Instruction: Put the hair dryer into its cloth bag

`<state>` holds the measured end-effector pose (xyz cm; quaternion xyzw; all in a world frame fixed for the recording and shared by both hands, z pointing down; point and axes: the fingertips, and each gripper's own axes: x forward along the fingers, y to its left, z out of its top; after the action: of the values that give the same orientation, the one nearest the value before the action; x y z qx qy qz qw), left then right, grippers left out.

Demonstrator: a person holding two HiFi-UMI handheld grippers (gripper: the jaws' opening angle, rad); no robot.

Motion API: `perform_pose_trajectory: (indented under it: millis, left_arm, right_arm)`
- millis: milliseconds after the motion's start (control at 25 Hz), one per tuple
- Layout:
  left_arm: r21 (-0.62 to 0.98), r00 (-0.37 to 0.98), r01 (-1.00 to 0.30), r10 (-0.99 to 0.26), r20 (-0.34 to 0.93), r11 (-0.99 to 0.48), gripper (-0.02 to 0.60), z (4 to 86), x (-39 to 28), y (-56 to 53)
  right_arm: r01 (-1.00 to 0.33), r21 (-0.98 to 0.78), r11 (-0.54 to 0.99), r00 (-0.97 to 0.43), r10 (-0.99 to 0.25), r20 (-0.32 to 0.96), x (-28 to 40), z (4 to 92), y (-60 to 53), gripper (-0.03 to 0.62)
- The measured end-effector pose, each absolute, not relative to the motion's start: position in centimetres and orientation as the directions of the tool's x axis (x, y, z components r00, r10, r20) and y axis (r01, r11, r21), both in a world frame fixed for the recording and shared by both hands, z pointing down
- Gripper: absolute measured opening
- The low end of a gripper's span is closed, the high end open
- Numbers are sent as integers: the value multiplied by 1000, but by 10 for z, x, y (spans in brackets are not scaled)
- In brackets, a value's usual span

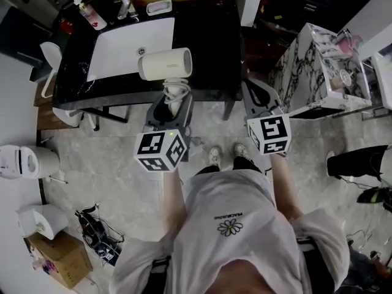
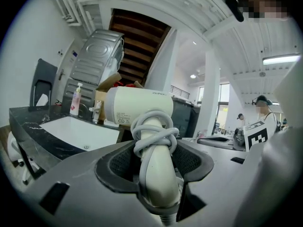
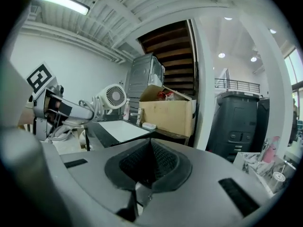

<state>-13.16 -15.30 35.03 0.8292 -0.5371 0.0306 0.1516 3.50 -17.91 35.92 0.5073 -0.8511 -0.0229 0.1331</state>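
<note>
A cream hair dryer [image 1: 165,64] with its grey cord wound round the handle hangs over the front edge of the black counter [image 1: 208,48]. My left gripper [image 1: 173,106] is shut on the handle. In the left gripper view the handle [image 2: 156,164] fills the gap between the jaws and the barrel [image 2: 137,107] points left. My right gripper [image 1: 257,100] is shut with nothing in it, level with the left one and to its right. The right gripper view shows its closed jaws [image 3: 150,162] and, at far left, the dryer's rear grille [image 3: 114,96]. I see no cloth bag.
A white sink [image 1: 131,48] is set in the counter, with a soap bottle [image 1: 92,14] and a faucet [image 1: 125,8] behind it. A marble-patterned cabinet [image 1: 306,81] stands at right. A toilet [image 1: 24,161] and a cardboard box [image 1: 61,256] are on the floor at left.
</note>
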Motion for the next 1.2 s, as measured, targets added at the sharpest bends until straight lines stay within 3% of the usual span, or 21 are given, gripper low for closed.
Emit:
perform_pose_trajectory:
  millis: [400, 480, 520, 560, 680, 800, 1000, 1200]
  left_arm:
    - [233, 351, -926, -906, 238, -298, 241, 350, -124, -166]
    - [228, 337, -931, -910, 241, -284, 241, 351, -124, -167]
    - [226, 330, -934, -912, 244, -278, 241, 353, -123, -167]
    - [225, 325, -936, -912, 250, -272, 241, 355, -123, -168]
    - [224, 309, -941, -912, 269, -253, 241, 363, -123, -168]
    - [230, 300, -943, -912, 279, -240, 241, 366, -121, -169]
    - [241, 286, -945, -916, 283, -220, 241, 371, -119, -169]
    - [237, 270, -950, -919, 288, -205, 241, 375, -122, -171]
  right_arm:
    - [-765, 232, 600, -555, -798, 234, 30, 359, -203, 12]
    - [-677, 325, 660, -591, -751, 295, 20, 367, -210, 28]
    - [-604, 390, 695, -608, -718, 339, 13, 374, -213, 130]
    - [-514, 457, 726, -617, -683, 391, 6, 382, -214, 167]
    - [-225, 581, 782, -606, -580, 545, -12, 410, -211, 157]
    - [-41, 585, 810, -584, -495, 643, -23, 434, -210, 122]
    - [118, 529, 840, -517, -403, 755, -29, 468, -217, 117]
    - [167, 468, 868, -464, -350, 814, -29, 488, -222, 110]
